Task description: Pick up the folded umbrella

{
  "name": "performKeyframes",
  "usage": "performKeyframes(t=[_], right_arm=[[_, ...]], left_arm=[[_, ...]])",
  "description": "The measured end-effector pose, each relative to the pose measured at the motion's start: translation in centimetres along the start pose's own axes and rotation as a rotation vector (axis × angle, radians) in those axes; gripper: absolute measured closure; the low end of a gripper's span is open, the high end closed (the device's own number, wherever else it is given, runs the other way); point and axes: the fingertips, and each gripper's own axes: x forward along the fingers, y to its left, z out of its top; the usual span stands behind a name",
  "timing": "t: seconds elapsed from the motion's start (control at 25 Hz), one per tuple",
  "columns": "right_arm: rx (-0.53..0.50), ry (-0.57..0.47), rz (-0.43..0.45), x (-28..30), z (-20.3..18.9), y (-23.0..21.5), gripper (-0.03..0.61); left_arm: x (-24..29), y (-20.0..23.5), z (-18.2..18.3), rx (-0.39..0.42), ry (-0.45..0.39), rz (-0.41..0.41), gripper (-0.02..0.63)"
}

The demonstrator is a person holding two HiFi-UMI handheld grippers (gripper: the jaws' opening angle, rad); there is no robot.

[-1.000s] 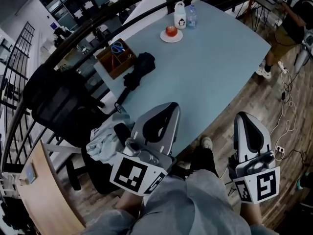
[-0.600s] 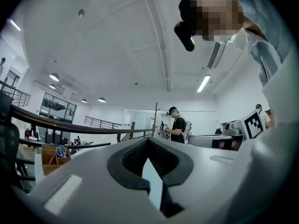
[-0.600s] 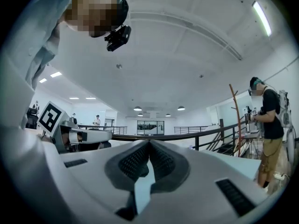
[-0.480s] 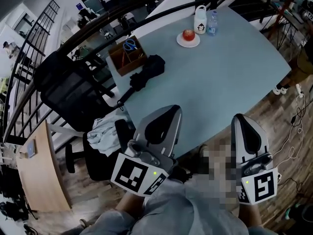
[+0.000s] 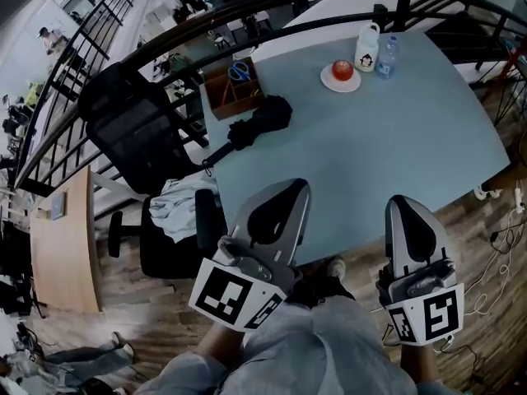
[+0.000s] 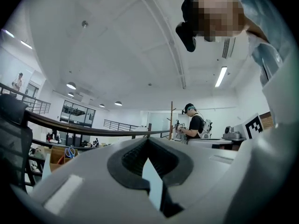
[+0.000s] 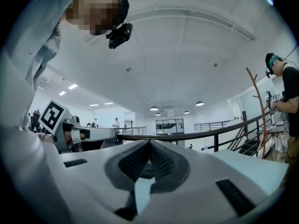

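The folded black umbrella point(image 5: 262, 122) lies on the left part of the light blue table point(image 5: 387, 146), its handle end point(image 5: 212, 161) reaching the table's left edge. My left gripper point(image 5: 296, 186) is held over the table's near edge, well short of the umbrella, its jaws shut and empty. My right gripper point(image 5: 402, 202) hangs to the right at the same near edge, also shut with nothing in it. In the left gripper view the jaws point(image 6: 148, 140) meet at the tip; the right gripper view shows its jaws point(image 7: 149, 142) closed too. The umbrella is hidden in both gripper views.
A wooden box point(image 5: 232, 95) with blue scissors stands just behind the umbrella. A plate with a red apple point(image 5: 341, 72), a white bottle point(image 5: 367, 48) and a water bottle point(image 5: 387, 54) stand at the far side. A black office chair point(image 5: 136, 134) with a crumpled cloth point(image 5: 177, 206) is at the left, a curved railing point(image 5: 272, 6) behind.
The head view has swung, so the table, umbrella and chair now sit further right in it. Both grippers stay shut by the table's near edge.
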Motion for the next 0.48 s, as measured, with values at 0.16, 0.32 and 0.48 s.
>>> performKeyframes(t=[0.16,0.32,0.48], right_arm=[[-0.005,-0.008,0.075,0.9,0.0,-1.2,0.58],[0.001,-0.011,0.153,2.2,-0.2,-2.1,0.58],[0.012,-0.017,0.232,3.4,-0.5,-2.4,0.58]], left_arm=[[0.6,-0.1,0.0,0.01,-0.012,0.075,0.609],[0.8,0.0,0.1,0.025,-0.021,0.154,0.609],[0.5,0.4,0.1,0.036,-0.025,0.242,0.609]])
